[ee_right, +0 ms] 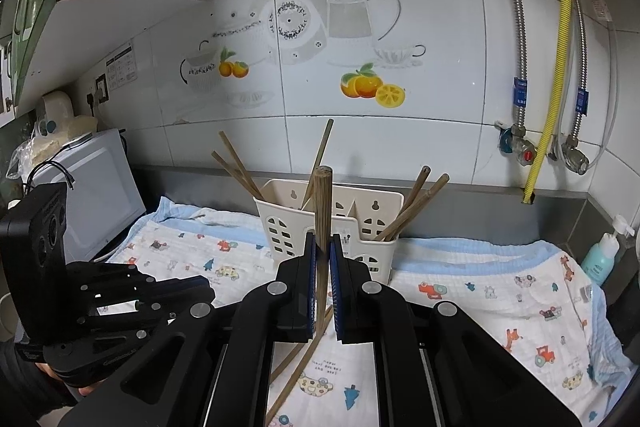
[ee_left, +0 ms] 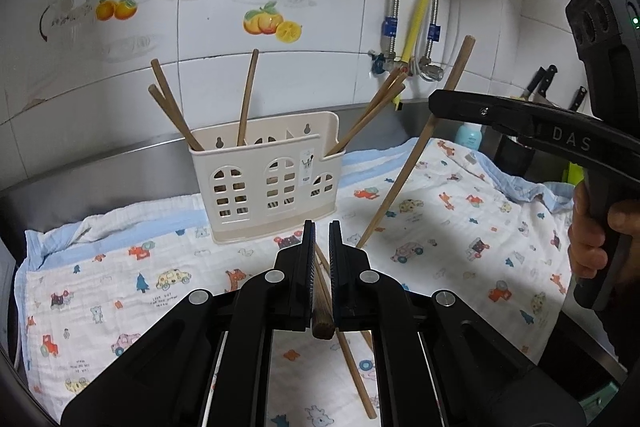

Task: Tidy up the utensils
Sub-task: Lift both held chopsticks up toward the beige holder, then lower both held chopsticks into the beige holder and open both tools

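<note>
While your right gripper point(ee_right: 322, 243) clamps one chopstick point(ee_right: 322, 211) upright before the holder point(ee_right: 280, 227), your left gripper point(ee_left: 321, 231) pinches another chopstick point(ee_left: 320, 303) low over the cloth point(ee_left: 460, 227).

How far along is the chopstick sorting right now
Partly done. Several chopsticks already stand in the cream holder. In hand: the left gripper is shut on one chopstick, and the right gripper holds another chopstick upright near the holder. Left: at least two loose chopsticks lying on the patterned cloth.
</note>
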### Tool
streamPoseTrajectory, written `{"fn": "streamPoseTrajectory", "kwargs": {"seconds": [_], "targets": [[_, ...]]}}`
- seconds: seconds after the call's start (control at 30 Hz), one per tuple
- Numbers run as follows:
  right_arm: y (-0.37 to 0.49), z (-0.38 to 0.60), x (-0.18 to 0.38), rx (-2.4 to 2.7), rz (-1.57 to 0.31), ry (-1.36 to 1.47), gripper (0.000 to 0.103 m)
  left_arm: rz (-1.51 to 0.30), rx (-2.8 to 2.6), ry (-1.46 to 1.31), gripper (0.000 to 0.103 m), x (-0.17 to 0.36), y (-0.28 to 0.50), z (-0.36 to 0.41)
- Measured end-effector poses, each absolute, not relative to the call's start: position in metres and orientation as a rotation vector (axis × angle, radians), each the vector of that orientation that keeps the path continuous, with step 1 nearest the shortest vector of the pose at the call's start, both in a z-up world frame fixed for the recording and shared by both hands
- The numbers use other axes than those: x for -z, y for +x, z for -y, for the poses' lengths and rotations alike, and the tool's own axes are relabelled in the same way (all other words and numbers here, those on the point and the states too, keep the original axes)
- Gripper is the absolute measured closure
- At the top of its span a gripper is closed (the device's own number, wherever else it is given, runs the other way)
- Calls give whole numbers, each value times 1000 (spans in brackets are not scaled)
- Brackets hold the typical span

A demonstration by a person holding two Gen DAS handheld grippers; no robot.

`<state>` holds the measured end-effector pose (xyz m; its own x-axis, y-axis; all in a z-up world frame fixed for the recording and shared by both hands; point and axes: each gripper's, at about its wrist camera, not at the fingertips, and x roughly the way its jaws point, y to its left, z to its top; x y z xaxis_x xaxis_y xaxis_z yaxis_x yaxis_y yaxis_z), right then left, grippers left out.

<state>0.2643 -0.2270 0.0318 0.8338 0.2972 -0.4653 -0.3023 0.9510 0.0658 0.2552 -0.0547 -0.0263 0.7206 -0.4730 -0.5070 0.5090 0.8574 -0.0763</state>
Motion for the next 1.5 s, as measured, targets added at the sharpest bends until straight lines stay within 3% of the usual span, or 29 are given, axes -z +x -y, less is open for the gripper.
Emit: {"fn": "streamPoseTrajectory", "kwargs": {"seconds": [0.93, 1.5], "targets": [[270, 236, -57, -318, -427, -28, 96, -417, 542, 140, 98, -29, 273, 65], [303, 233, -118, -325, -352, -81, 96, -260, 485, 161, 98, -124, 316, 68]]}}
